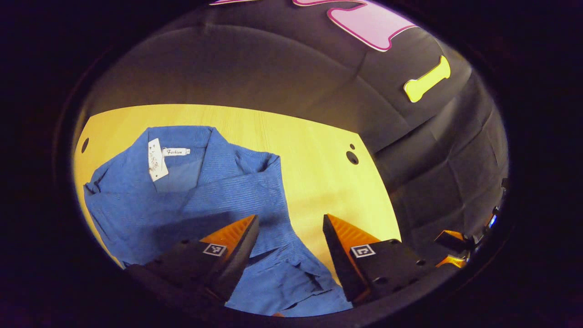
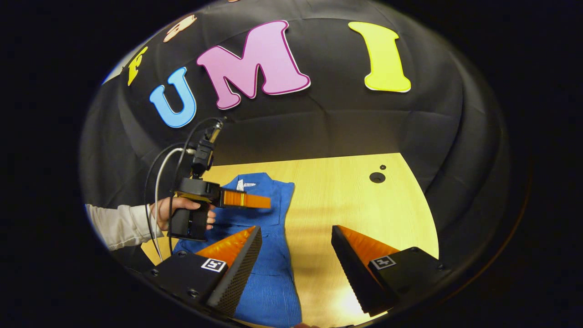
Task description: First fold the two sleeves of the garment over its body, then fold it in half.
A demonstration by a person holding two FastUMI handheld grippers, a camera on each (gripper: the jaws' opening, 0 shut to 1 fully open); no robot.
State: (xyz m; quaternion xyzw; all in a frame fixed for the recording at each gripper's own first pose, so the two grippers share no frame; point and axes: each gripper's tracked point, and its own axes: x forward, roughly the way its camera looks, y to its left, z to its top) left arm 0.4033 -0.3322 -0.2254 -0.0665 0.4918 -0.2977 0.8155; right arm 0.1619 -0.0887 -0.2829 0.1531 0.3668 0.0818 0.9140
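Blue garment (image 1: 205,200) lies narrow on the wooden table (image 1: 314,164), sleeves seemingly folded in already, halving fold left, while left gripper (image 1: 291,237) and right gripper (image 2: 296,248) hover with jaws spread, holding nothing.

The shirt (image 1: 218,196) is bright blue with fine, faint lighter stripes running through the cloth. A white tag (image 1: 157,159) hangs at its collar, beside a small white label (image 1: 177,151) with dark script. The table (image 1: 314,150) is pale yellow wood with a light grain and two dark round holes (image 1: 352,157). The sleeve (image 2: 120,224) is off-white. The cables (image 2: 159,182) are white and black.
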